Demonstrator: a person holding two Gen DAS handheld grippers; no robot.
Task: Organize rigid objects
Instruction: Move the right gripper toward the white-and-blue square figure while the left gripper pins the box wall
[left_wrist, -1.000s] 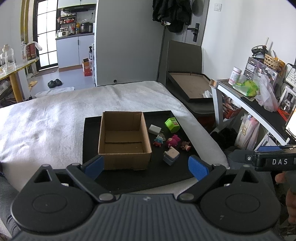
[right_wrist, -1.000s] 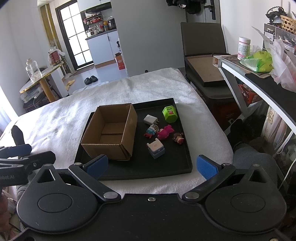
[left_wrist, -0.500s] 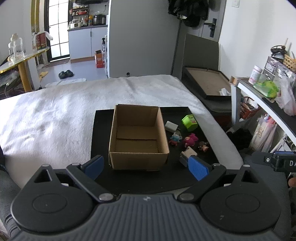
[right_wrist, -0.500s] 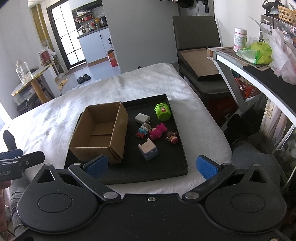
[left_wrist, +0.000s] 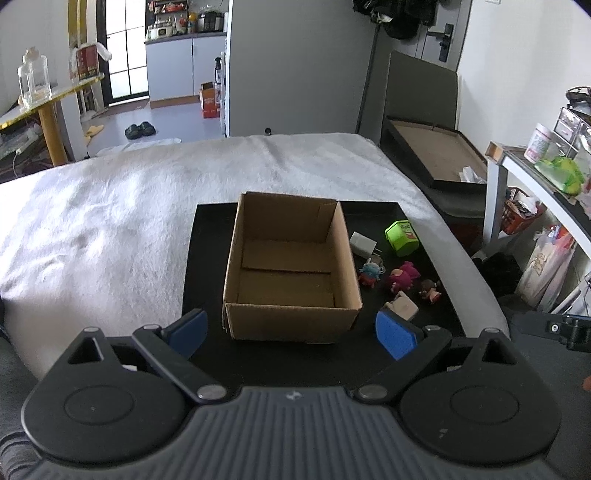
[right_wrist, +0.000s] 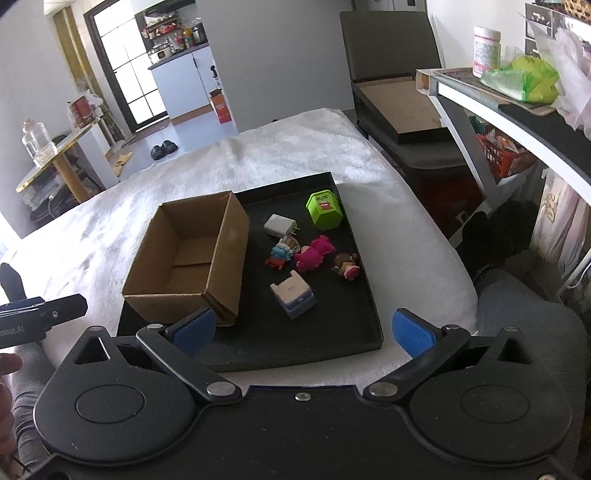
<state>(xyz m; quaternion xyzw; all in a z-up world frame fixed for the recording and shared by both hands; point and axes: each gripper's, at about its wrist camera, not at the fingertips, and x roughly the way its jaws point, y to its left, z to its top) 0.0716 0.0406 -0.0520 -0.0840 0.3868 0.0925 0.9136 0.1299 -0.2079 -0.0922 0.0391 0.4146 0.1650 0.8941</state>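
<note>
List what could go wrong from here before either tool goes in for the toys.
1. The small figures, blue, pink and brown-haired, lie close together on the black tray; closing on one could knock a neighbour.
2. The white charger lies flat with prongs out, so it may slip.
3. The cardboard box sits loose, still empty; a bump from the open left tool could shift it.
</note>
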